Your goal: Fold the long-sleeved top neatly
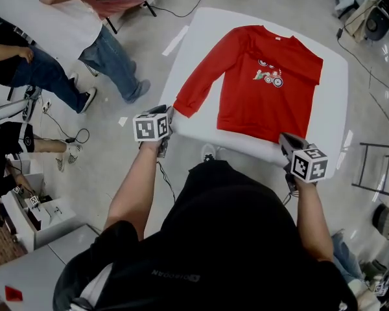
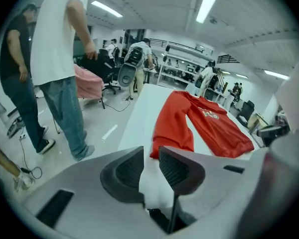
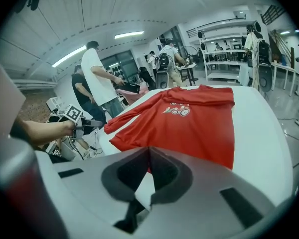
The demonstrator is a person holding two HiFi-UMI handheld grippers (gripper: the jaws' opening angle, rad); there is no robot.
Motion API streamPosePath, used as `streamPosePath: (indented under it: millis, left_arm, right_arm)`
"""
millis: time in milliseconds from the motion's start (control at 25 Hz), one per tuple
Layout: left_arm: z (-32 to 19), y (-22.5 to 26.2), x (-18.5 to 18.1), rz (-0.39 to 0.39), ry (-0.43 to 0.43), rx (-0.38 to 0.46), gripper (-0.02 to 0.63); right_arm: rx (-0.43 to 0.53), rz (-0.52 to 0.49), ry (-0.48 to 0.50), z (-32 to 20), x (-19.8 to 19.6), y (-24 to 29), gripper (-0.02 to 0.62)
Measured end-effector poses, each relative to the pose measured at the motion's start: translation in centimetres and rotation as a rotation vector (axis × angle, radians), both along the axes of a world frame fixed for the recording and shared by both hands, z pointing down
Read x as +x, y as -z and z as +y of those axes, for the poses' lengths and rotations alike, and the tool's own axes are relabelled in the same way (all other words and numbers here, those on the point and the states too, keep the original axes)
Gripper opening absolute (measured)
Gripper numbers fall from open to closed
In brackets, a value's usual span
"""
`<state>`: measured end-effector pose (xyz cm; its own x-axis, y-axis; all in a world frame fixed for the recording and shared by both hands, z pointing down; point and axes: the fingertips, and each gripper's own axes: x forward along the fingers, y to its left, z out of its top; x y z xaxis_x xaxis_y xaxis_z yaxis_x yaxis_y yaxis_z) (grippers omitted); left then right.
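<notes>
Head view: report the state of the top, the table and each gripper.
Red top: unfolded, lying flat, front up.
Table: white, bearing the top.
Left gripper: open, holding nothing.
Right gripper: shut, holding nothing.

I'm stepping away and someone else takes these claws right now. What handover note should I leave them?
Left claw: open, empty, at the table's near corner, close to the sleeve's end.
Right claw: shut, empty, at the table's near edge by the top's bottom edge.
Red top: lies flat, print up, on the white table. One sleeve is spread out toward the left claw; the other sleeve cannot be made out.
Done: top laid out; no fold of the body seen.
To do: probably bring the spread sleeve in, then fold the body.
</notes>
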<state>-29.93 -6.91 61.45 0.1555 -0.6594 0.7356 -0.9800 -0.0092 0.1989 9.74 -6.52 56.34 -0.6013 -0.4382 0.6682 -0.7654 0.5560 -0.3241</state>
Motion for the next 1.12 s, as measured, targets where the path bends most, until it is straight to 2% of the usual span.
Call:
streamPosePath:
  millis: [160, 280, 400, 520, 600, 640, 840, 1000, 1120]
  left_arm:
    - [-1.4, -1.6, -0.4, 0.089, 0.053, -0.051, 0.097]
    - [-1.4, -3.2, 0.1, 0.094, 0.056, -0.114, 0.111]
    - [-1.4, -3.5, 0.4, 0.016, 0.028, -0.131, 0.114]
    - [-1.5, -3.3, 1.1, -0.103, -0.055, -0.136, 0.089]
    - [-1.8, -3.3, 1.5, -0.143, -0.095, -0.128, 0.071]
    - [-2.2, -3.3, 1.7, -0.138, -0.099, -0.118, 0.045]
    - [-2.8, -2.6, 0.3, -0.011, 0.013, -0.059, 0.021]
    - [-2.9, -0.8, -2.4, 0.009, 0.057, -0.001, 0.021]
    - [-4.0, 1.0, -4.8, -0.012, 0.066, 0.041, 0.021]
  right_arm:
    - [-0.004, 0.011, 0.013, 0.1, -0.6, 0.0, 0.005]
    - [-0.002, 0.015, 0.011, -0.1, -0.9, 0.2, 0.005]
    - [-0.001, 0.022, 0.005, -0.1, -0.9, 0.3, 0.005]
    - [-0.008, 0.021, -0.007, -0.1, -0.8, 0.2, 0.005]
    - [-0.011, 0.014, -0.011, -0.1, -1.0, 0.2, 0.005]
    - [-0.010, 0.011, -0.012, -0.2, -1.2, 0.2, 0.005]
    - [-0.007, 0.011, -0.007, -0.7, -2.2, 0.1, 0.005]
    - [-0.005, 0.014, 0.002, -1.2, -2.7, 0.2, 0.005]
    - [0.001, 0.015, 0.007, -2.0, -3.1, 0.3, 0.005]
